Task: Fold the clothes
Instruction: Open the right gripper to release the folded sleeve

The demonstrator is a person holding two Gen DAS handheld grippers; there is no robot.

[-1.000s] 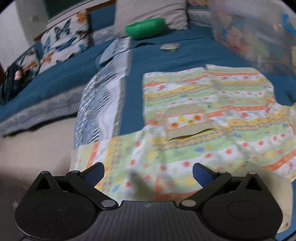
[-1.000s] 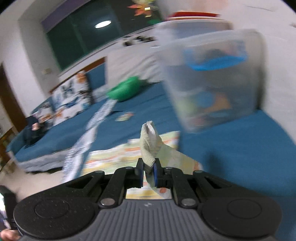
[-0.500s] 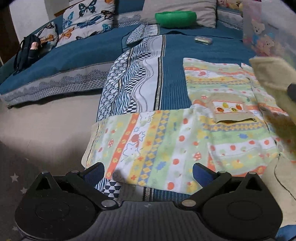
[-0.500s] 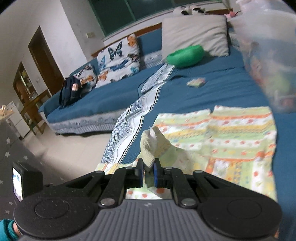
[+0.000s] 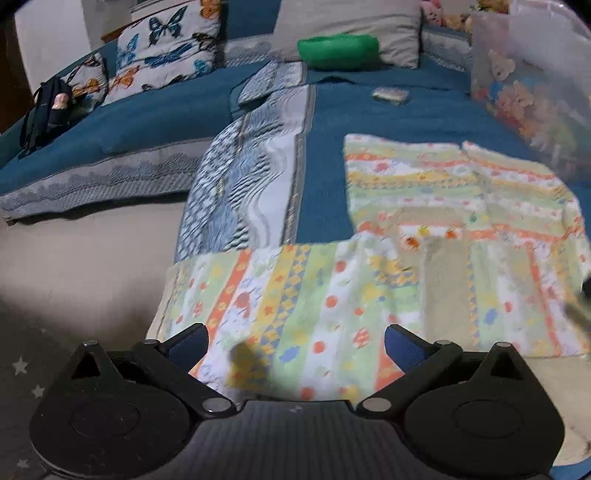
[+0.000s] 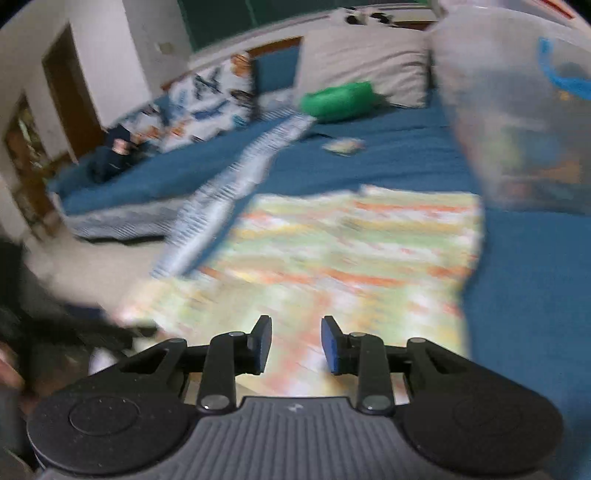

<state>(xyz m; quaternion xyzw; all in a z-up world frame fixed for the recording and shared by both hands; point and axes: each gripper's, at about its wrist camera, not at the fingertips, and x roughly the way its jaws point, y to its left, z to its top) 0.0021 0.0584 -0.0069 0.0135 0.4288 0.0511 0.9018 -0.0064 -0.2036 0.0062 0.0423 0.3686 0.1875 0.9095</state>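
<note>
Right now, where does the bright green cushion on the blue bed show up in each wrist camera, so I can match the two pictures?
Left wrist view: the bright green cushion sits top centre, against the grey pillow.
Right wrist view: the green cushion lies upper centre, left of the blurred clear plastic storage box.
Shared landmark: the pastel patterned garment spread flat on the blue bedcover, nearer the camera than the cushion in both.
</note>
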